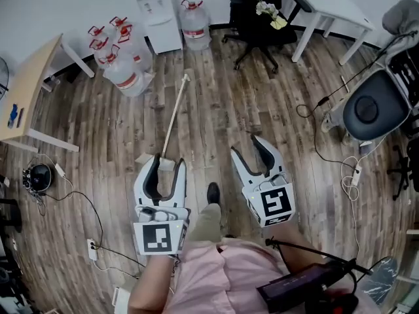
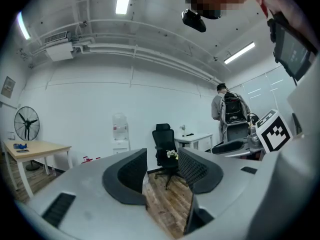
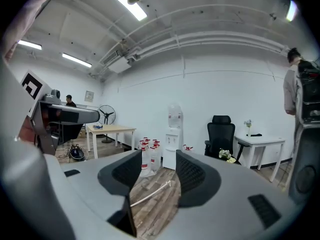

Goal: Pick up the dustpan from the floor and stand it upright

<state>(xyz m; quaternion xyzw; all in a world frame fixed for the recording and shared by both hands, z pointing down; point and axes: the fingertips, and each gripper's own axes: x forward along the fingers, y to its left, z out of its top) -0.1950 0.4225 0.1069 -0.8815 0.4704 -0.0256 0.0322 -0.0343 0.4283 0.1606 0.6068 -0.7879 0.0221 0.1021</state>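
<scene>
The dustpan lies flat on the wood floor. Its long pale handle runs away from me, and its beige pan is partly hidden behind my left gripper. That gripper hovers over the pan end, open and empty. My right gripper hangs to the right of the handle, also open with nothing in it. The right gripper view shows the handle on the floor between the jaws of the right gripper. Beyond the left gripper, the left gripper view shows only floor and a black chair.
Several water bottles and a dispenser stand past the handle's far end. Around them are a black office chair, a white table, a wooden table and a grey chair. Cables trail across the floor. A person stands nearby.
</scene>
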